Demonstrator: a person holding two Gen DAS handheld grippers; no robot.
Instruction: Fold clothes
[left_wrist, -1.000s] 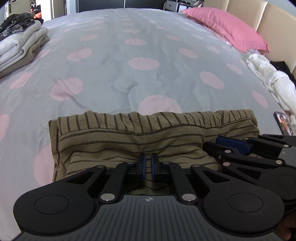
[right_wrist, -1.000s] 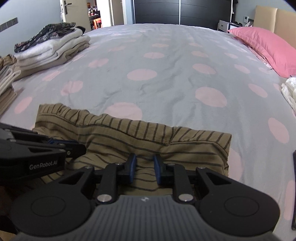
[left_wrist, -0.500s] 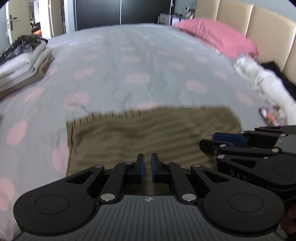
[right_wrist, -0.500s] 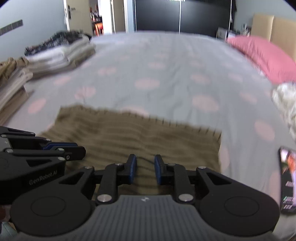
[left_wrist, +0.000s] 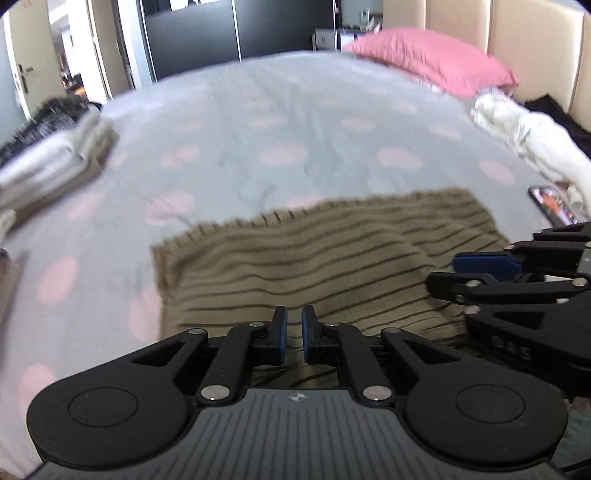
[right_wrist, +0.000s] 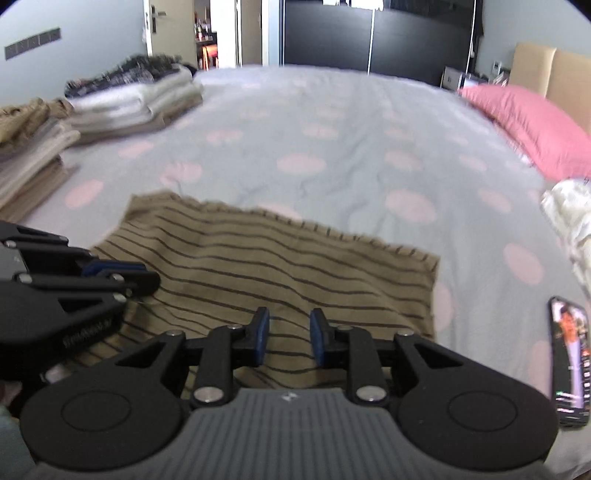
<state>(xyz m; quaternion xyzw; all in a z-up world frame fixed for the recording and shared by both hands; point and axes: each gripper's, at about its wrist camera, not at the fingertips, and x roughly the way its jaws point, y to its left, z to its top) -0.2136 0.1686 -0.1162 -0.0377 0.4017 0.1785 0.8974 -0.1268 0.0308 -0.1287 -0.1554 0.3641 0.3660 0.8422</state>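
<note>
Blurred folded stacks, far left.

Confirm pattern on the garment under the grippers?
Olive-brown with thin dark horizontal stripes. The garment shows best in the right wrist view.

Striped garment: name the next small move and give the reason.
Probably lower both tongs onto the near edge of the striped garment and close on it. It lies as a flat band on the bedspread, and the left tongs and right tongs hang over its near edge, the right clearly open, the left nearly closed, neither pinching cloth.
</note>
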